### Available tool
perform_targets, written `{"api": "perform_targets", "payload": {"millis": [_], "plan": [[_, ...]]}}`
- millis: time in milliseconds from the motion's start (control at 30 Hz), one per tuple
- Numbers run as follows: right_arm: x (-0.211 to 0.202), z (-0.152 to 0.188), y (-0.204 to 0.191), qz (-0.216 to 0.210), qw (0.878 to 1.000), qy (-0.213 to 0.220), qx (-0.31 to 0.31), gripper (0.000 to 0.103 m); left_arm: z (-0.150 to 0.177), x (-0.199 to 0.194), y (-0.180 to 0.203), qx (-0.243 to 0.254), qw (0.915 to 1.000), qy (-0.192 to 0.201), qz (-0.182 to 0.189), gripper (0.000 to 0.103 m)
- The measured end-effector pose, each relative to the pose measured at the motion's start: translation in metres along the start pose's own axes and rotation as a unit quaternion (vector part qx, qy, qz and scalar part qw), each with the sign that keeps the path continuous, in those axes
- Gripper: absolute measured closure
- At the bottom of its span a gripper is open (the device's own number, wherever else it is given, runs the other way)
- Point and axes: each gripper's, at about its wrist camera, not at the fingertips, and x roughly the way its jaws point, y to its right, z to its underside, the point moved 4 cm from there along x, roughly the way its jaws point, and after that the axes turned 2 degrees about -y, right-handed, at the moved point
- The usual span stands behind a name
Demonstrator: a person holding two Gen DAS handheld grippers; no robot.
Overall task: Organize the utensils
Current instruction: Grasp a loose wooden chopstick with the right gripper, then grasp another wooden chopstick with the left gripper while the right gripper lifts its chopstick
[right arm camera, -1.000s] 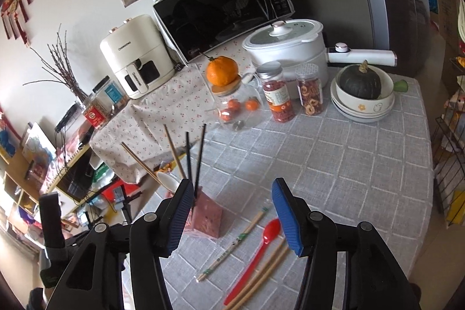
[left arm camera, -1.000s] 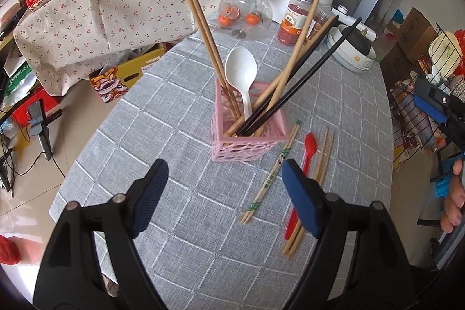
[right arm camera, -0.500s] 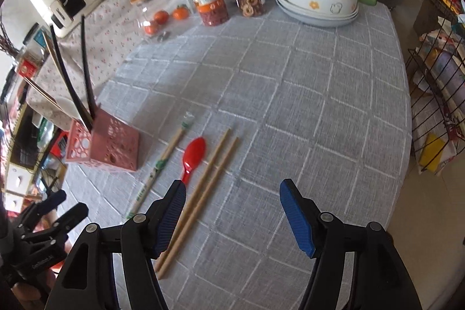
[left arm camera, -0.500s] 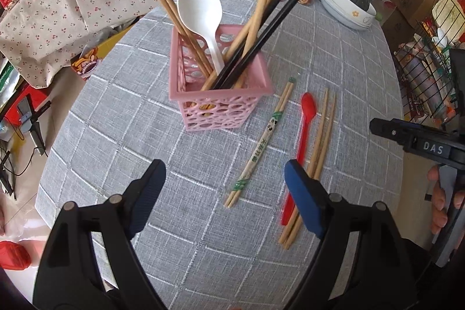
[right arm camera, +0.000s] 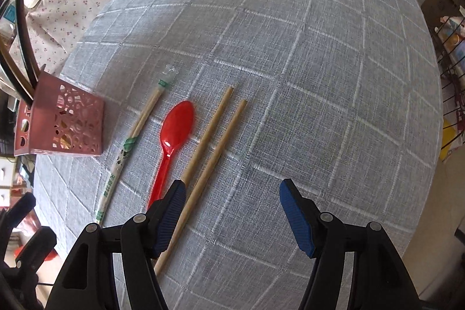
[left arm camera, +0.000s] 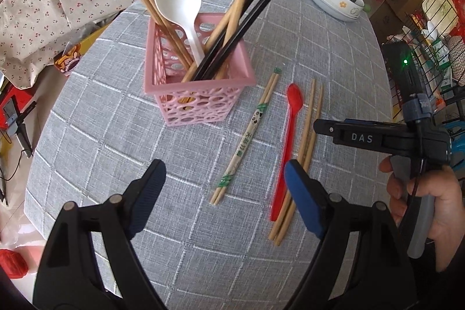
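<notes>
Both grippers hang spread wide and hold nothing. Ahead of the right gripper (right arm camera: pixel 229 211), two bare wooden chopsticks (right arm camera: pixel 216 130) lie parallel on the grey tablecloth (right arm camera: pixel 319 63); its left fingertip covers their near ends, beside a glossy red spoon (right arm camera: pixel 171 135). The left gripper (left arm camera: pixel 223 188) faces a paper-wrapped pair (left arm camera: pixel 247 138).

Bare tablecloth (right arm camera: pixel 319 77) right of the 2 chopsticks (right arm camera: pixel 215 132); pink basket (right arm camera: pixel 66 124) crowds the left.

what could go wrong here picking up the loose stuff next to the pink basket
The bare wooden chopsticks lie close beside the red spoon, so the open right tool may pinch only one stick or drag the spoon. The pink basket holds tall, leaning chopsticks; knocking them could tip it.
</notes>
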Motion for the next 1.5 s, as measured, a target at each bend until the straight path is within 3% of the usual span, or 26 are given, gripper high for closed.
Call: {"api": "perform_targets", "payload": {"millis": [267,367,400,500,767,833,900,1100,1500], "plan": [[0.008,0.0,-0.014,0.059,0.997,0.023,-0.032,0.048,0.003,-0.006,0.007,0.016,0.9997,0.01,0.017,0.024],[0.007,0.006,-0.02,0.084,0.994,0.031,-0.061,0.066,0.004,-0.007,0.013,0.026,0.9994,0.008,0.022,0.03],[0.005,0.007,-0.02,0.088,0.993,0.032,-0.068,0.079,0.004,-0.006,0.015,0.031,0.9993,0.006,0.021,0.035],[0.0,0.011,-0.009,0.043,0.998,0.019,-0.05,0.097,0.005,-0.002,0.026,0.05,0.9985,-0.001,0.02,0.049],[-0.049,0.021,0.027,-0.016,0.999,0.049,-0.013,0.097,0.004,0.018,0.063,0.09,0.9951,-0.017,0.037,0.073],[-0.062,0.029,0.036,-0.027,0.998,0.054,-0.01,0.097,0.001,0.027,0.073,0.101,0.9939,-0.019,0.04,0.088],[-0.071,0.036,0.041,-0.036,0.998,0.058,-0.008,0.097,-0.004,0.038,0.083,0.11,0.9929,-0.022,0.04,0.093],[-0.082,0.038,0.053,-0.047,0.997,0.06,-0.009,0.097,-0.019,0.066,0.105,0.127,0.991,-0.017,0.038,0.093],[-0.082,0.037,0.077,-0.05,0.997,0.052,0.012,0.097,-0.029,0.102,0.111,0.108,0.9929,-0.048,0.017,0.093]]}}
